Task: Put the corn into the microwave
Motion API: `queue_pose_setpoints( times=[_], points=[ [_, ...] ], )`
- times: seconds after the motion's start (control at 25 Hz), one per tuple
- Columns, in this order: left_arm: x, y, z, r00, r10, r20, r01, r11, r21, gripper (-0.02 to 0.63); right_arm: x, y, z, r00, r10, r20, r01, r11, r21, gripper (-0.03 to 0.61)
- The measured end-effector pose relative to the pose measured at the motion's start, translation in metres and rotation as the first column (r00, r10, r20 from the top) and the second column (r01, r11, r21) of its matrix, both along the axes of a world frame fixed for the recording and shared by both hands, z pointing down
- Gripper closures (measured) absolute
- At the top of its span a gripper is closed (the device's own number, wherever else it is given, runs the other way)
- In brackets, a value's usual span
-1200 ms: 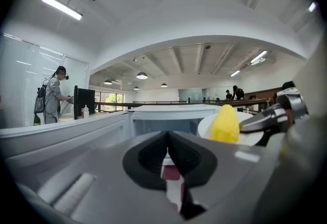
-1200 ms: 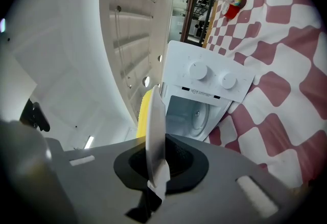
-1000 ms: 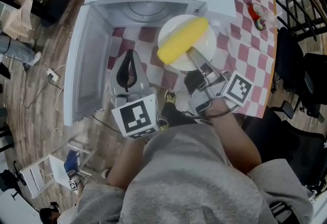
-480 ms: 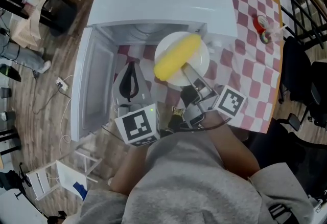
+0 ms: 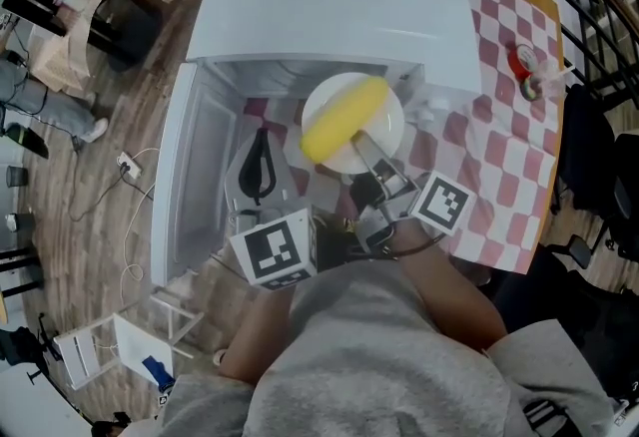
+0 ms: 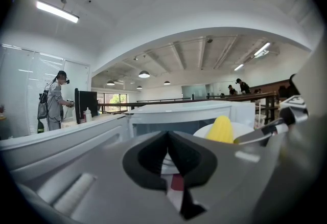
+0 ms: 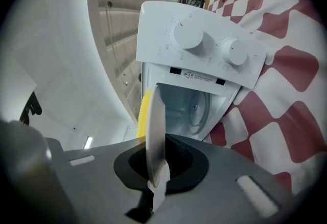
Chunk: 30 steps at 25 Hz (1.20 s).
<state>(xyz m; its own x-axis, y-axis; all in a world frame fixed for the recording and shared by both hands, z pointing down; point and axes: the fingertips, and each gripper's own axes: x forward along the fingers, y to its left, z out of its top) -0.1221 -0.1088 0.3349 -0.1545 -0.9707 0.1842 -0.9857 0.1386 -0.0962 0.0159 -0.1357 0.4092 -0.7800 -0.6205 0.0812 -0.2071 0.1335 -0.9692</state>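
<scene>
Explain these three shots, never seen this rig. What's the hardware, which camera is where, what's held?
No robot arm here: a person wears a head camera and holds a two-jaw gripper in each hand. The top-down picture is the head view; the other two come from cameras riding on each gripper, looking along its jaws. A white microwave with its door swung open stands on a red-and-white checked cloth. The right gripper is shut on the rim of a white plate carrying a corn cob, held in front of the open cavity. The left gripper is shut and empty.
</scene>
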Motion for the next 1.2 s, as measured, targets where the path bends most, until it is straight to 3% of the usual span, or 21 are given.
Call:
queue_pose_setpoints(
  times=[0.48, 1.2],
  points=[
    [-0.039, -0.042, -0.005, 0.997, 0.075, -0.007, -0.075, 0.997, -0.001, 0.603, -0.039, -0.029, 0.015, 0.997, 0.073, -0.023, -0.073, 0.997, -0.036, 0.572],
    [-0.050, -0.079, 0.022, 0.968, 0.247, -0.035, -0.248, 0.968, -0.039, 0.603, -0.065, -0.068, 0.079, 0.977, 0.209, -0.049, -0.213, 0.972, -0.102, 0.572]
  ],
)
